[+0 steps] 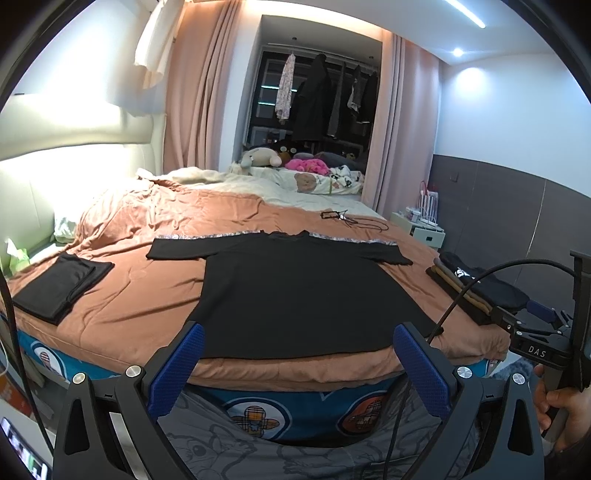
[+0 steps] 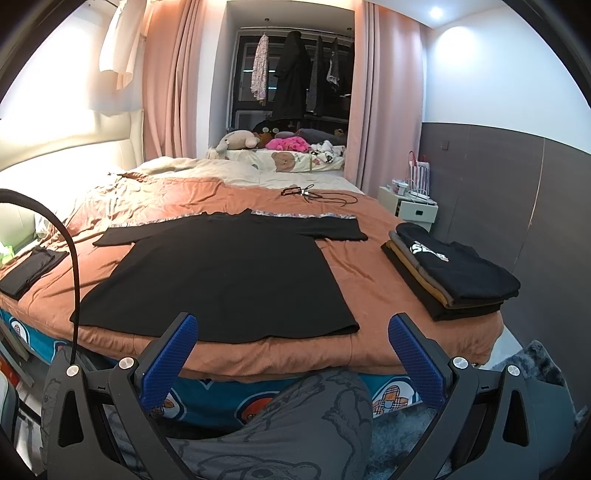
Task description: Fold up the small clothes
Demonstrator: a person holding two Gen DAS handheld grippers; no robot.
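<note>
Two claws we are holding level before the bed's (image 1: 129, 306) near edge: left claw (image 1: 298, 341) and right claw (image 2: 293, 334), both spread wide, gripping nothing. Black T-shirt (image 1: 295, 291) is lying flat on the bed.

A black T-shirt (image 1: 295, 288) lies flat, sleeves spread, on the bed's orange blanket (image 1: 140, 295); hem nearest.

Warm indoor light; a ceiling strip light (image 1: 466, 14) and a recessed spotlight (image 1: 458, 52) glare white. The headboard (image 1: 74, 147) is overexposed. Fisheye bending darkens the corners; the centre is sharp, shadows soft.
</note>
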